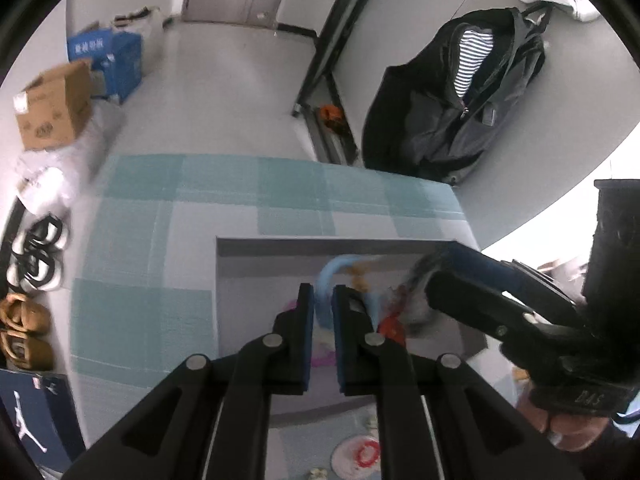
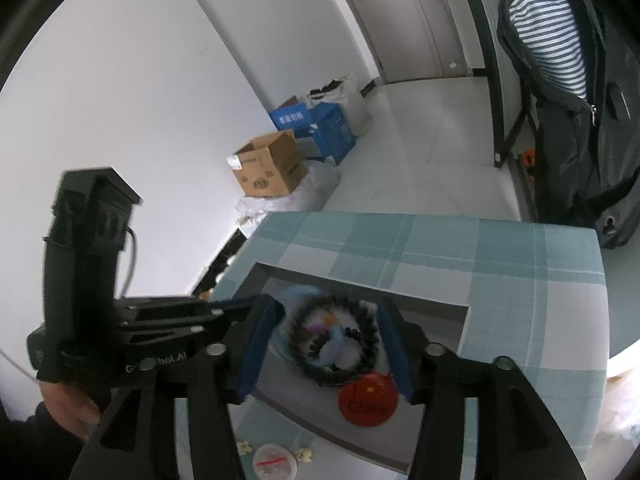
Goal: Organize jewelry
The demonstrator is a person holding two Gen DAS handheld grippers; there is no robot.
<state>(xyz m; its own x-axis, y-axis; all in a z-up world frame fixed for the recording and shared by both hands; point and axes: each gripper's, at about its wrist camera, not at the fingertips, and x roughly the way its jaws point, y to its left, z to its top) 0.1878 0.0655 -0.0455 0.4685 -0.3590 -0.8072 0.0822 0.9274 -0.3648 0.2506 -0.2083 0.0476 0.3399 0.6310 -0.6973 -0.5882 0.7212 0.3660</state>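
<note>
A shallow grey tray (image 1: 320,246) lies on a teal checked cloth (image 1: 160,240). In the left wrist view my left gripper (image 1: 323,312) hangs over the tray, its blue pads nearly together with a light-blue bracelet (image 1: 326,276) pinched between them. In the right wrist view my right gripper (image 2: 330,340) stands open over the tray (image 2: 400,292). A black beaded bracelet (image 2: 360,360) lies blurred between its fingers, clear of the pads. A red round badge (image 2: 368,400) lies just in front of it. The right gripper's fingers (image 1: 480,268) enter the left wrist view from the right.
A small white dish with a red ring (image 1: 360,456) and little flower pieces sit on the cloth in front of the tray. Pink items (image 1: 324,356) lie in the tray. A dark backpack (image 1: 460,100) stands beyond the table. Cardboard boxes (image 1: 52,108) and shoes (image 1: 24,336) are on the floor at left.
</note>
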